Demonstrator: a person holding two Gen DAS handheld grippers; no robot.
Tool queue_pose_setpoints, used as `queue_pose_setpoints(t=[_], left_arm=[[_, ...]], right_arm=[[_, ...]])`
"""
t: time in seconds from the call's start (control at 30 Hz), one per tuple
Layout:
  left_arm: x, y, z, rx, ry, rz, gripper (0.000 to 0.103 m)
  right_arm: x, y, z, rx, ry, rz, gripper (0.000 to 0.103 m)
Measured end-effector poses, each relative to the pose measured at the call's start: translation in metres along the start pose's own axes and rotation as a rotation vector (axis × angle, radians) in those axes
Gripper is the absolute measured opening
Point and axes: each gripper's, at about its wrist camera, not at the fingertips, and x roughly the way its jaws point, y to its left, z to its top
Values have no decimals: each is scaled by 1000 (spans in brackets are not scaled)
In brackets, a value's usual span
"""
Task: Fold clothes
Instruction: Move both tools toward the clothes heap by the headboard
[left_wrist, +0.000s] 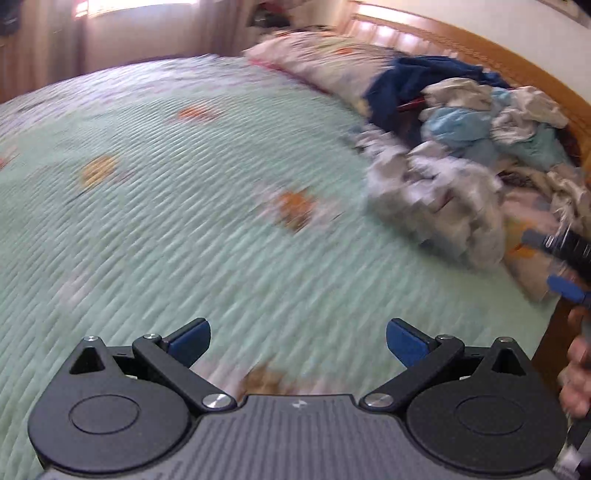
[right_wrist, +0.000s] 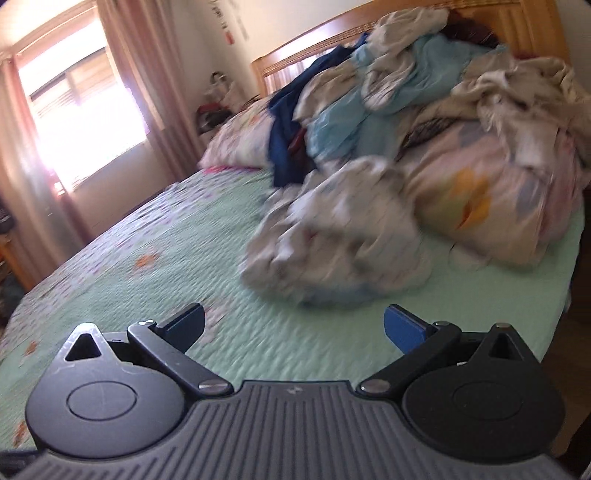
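Right wrist view had the crumpled grey-white garment lying on the green quilt beside the pile, probably light and floppy, so I'd pinch an edge; both the right gripper and left gripper were spread wide, empty.

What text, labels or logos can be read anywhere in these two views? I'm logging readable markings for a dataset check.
No readable words or numbers in either view.
Small pale emblem on the left gripper body: a mark, not letters.
The same emblem on the right gripper body: no letters.
Dark marks and a red patch on the wall by the curtain: too small and blurred to read.
Clothes pile: no print legible.
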Motion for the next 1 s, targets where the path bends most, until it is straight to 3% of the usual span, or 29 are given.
queue_pose_setpoints(t=[0.1, 0.17, 0.33, 0.5, 0.67, 0.8, 1.0], left_arm=[[33, -21, 29, -27, -11, -38, 101], [50, -22, 32, -50, 22, -46, 101], [55, -15, 23, 82, 58, 40, 97], [6, 2, 44, 166, 30, 73, 97], [-67, 17, 79, 236, -69, 73, 98], [-128, 38, 95, 316, -149, 100, 99], [-195, 80, 107, 443, -167, 201, 100]], right_arm=[[14, -16, 14, 18, -4, -28, 102], [18, -19, 18, 0, -14, -36, 102], [23, -13, 10, -25, 0, -1, 102], [25, 18, 5, -27, 32, 75, 102], [18, 54, 32, -38, -1, 125, 102], [4, 81, 74, -64, -103, 133, 102], [-25, 102, 144, -74, -269, 126, 102]])
